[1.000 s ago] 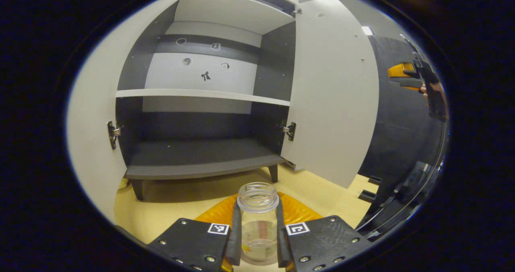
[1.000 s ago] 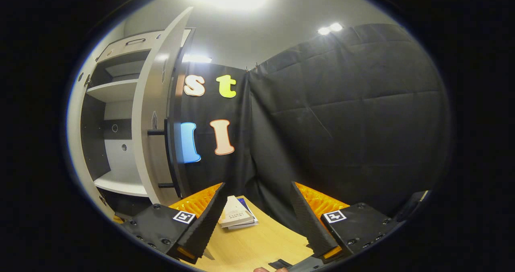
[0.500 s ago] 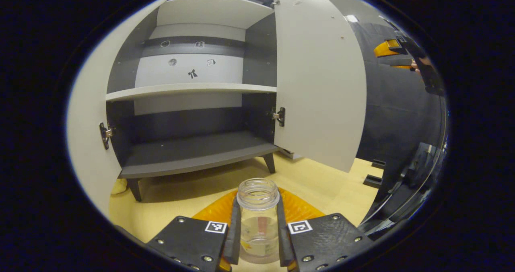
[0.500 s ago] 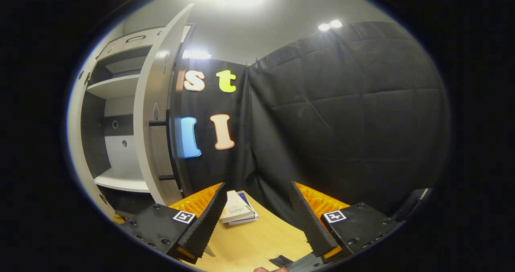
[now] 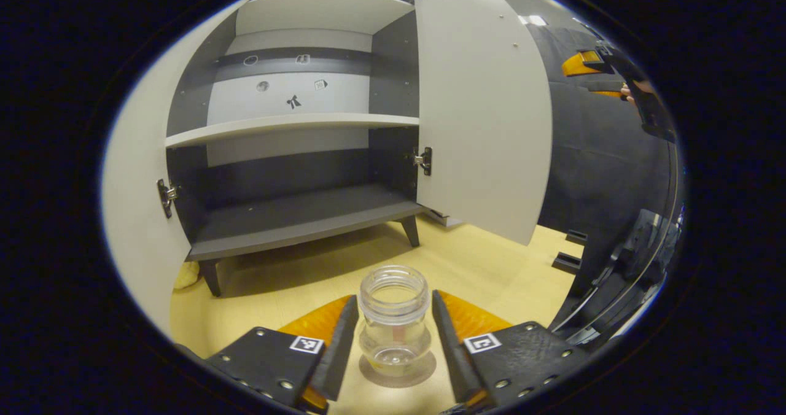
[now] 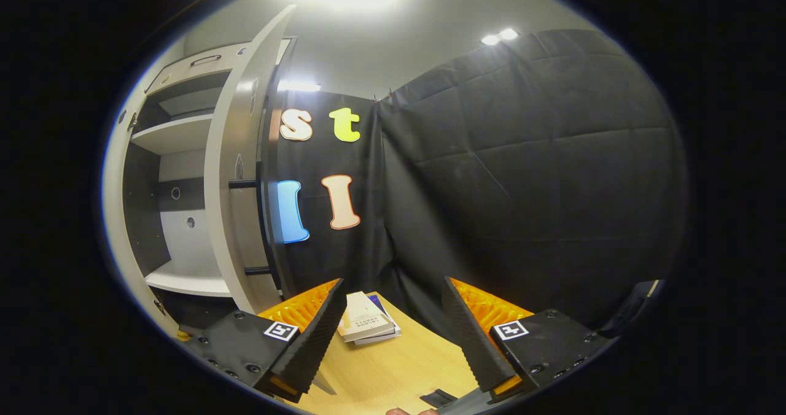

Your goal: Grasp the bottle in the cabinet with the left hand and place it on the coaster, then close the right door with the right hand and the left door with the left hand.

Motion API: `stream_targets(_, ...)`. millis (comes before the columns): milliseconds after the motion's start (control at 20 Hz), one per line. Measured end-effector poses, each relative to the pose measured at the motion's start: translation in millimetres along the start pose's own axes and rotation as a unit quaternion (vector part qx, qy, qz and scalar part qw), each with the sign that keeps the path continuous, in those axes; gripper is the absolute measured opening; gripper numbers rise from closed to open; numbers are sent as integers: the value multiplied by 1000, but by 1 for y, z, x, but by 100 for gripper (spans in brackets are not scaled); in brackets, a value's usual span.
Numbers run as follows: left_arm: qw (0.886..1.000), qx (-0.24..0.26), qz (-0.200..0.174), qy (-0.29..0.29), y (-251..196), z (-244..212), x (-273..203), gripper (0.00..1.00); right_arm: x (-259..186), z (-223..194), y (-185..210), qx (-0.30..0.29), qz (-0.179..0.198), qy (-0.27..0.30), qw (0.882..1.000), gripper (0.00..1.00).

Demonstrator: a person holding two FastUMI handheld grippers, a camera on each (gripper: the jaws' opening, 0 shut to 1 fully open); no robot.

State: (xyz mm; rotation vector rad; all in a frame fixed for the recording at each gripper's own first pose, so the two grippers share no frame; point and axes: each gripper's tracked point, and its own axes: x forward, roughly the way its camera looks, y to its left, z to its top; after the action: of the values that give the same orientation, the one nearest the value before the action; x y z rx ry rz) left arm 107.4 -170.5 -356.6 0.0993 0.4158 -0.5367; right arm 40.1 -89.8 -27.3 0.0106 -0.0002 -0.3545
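Your left gripper (image 5: 393, 347) is spread open, its fingers standing off either side of the bottle (image 5: 394, 320) without touching it. The bottle, clear glass with no cap, stands upright on the round coaster (image 5: 398, 375), which lies on the wooden table (image 5: 491, 267) in front of the cabinet (image 5: 295, 157). Take the cabinet as your landmark: both its doors stand open, the left door (image 5: 132, 206) swung out at the near left and the right door (image 5: 485, 114) swung out to the right of the shelves, and the lower shelf sits directly behind the bottle. Your right gripper (image 6: 393, 341) is also open, with nothing between its fingers; it hovers over the table to the right of the cabinet, beyond the edge of the right door (image 6: 236, 175), with a small stack of books (image 6: 367, 326) lying just ahead of it near the black cloth wall.
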Motion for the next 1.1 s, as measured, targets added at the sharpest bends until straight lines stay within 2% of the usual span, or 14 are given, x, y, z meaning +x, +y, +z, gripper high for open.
stream_targets(100, 1000, -6, -3, 5, -1, -1, -6, 95, -1, -2, 0, 2, 1, 0, 1000, 99)
stream_targets(150, 1000, -8, 0, 5, 0, 1, -12, 96, -1, -2, -1, 2, 0, -1, 1000, 96)
stream_targets(200, 1000, -11, 4, 2, 3, 4, -21, 95, -1, -3, -2, 1, -2, -2, 1000, 99)
stream_targets(400, 999, -7, 25, -21, 17, 33, -61, 95, 6, -4, -5, 1, -4, 1, 1000, 99)
stream_targets(500, 998, -7, 45, -35, 29, 54, -80, 95, 10, -2, -3, 3, -2, 0, 1000, 99)
stream_targets(550, 997, -14, 62, -36, 37, 63, -90, 95, 13, 0, -2, 3, -1, -1, 1000, 96)
stream_targets(650, 994, -36, 101, -36, 53, 79, -108, 95, 18, 5, 0, -3, 2, -5, 1000, 96)
stream_targets(850, 986, -64, 135, -78, 70, 125, -149, 95, 31, 18, 6, -6, 12, -10, 1000, 96)
stream_targets(950, 982, -65, 150, -94, 77, 150, -161, 95, 41, 19, 6, -8, 17, -1, 1000, 99)
stream_targets(1000, 981, -61, 154, -103, 80, 163, -166, 94, 47, 20, 6, -5, 20, 1, 1000, 96)
stream_targets(1050, 980, -55, 159, -111, 83, 178, -170, 94, 51, 23, 6, -2, 22, -1, 1000, 100)
stream_targets(1100, 978, -50, 166, -120, 87, 193, -177, 95, 57, 25, 6, 1, 25, -4, 1000, 96)
